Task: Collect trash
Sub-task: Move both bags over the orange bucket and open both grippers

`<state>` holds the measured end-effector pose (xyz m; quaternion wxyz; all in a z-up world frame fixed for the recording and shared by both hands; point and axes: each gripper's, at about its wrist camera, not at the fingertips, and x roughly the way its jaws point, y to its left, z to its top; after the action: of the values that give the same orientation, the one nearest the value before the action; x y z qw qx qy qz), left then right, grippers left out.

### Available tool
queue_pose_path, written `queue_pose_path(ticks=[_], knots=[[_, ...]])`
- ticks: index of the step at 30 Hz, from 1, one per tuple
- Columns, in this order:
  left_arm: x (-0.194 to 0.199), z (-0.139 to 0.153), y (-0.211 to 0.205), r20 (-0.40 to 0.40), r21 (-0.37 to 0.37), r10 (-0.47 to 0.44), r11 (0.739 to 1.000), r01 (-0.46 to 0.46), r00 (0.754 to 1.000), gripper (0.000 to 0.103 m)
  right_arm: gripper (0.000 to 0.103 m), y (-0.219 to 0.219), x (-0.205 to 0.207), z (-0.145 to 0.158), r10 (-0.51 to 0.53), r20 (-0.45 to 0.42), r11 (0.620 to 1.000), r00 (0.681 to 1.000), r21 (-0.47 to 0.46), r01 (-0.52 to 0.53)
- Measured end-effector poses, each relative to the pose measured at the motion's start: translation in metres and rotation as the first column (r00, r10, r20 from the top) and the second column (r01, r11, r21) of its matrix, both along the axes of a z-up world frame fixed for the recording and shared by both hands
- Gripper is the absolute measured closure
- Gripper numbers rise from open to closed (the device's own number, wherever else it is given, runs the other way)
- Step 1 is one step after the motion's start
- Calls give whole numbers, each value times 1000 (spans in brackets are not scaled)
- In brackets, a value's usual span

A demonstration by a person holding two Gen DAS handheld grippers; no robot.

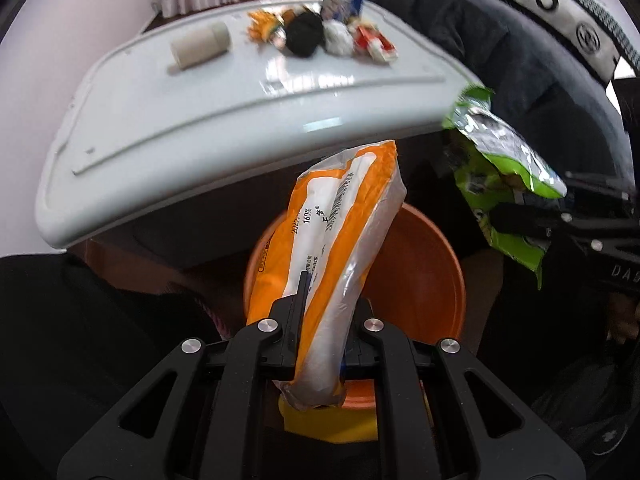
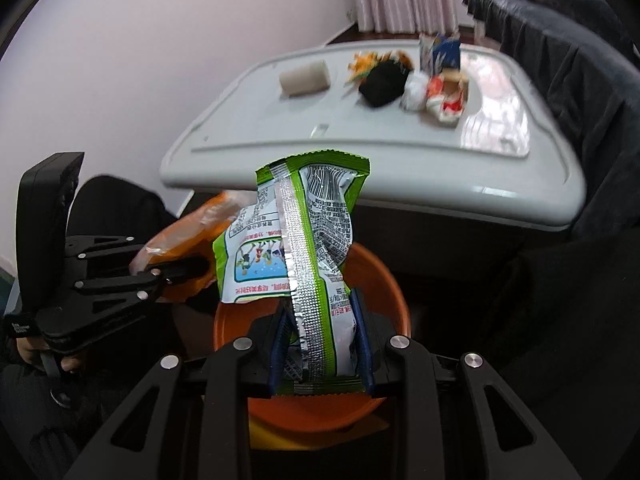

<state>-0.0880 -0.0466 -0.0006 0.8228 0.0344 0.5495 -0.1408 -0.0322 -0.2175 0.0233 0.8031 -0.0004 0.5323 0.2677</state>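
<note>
halfway-ish: left gripper (image 1: 320, 320) pinching orange wrapper (image 1: 340, 232), right gripper (image 2: 322, 344) pinching green bag (image 2: 296, 240), both over bin (image 2: 384, 280); more trash (image 2: 416, 80) ahead on table (image 2: 360, 160).

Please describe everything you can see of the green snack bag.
The green snack bag is a crinkled foil-plastic wrapper seen from its back: silver seam strip, white panel with printed text and a small picture, zigzag top edge. It looks empty and stands upright, pinched at its lower end by the right tongs above the orange bin.
</note>
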Motion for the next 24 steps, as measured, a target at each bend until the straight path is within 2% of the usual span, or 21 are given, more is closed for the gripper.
queue_pose_path(ticks=[7,16,19,24], knots=[[0,-14,-8,-54,34,-26,999,28,998,94,74,2,0,-19,21,-115,999,993,-38,-25],[22,-57,4,-205,85,35,996,-18,978,93,74,24,6,-43,80,-175,987,981,-121,-102],[25,-66,6,-243,79,43,997,-25,969,93,74,30,10,-50,88,-202,984,975,-133,-116],[23,-67,4,-249,80,31,997,-11,968,93,73,38,15,-53,98,-214,982,972,-137,-130]])
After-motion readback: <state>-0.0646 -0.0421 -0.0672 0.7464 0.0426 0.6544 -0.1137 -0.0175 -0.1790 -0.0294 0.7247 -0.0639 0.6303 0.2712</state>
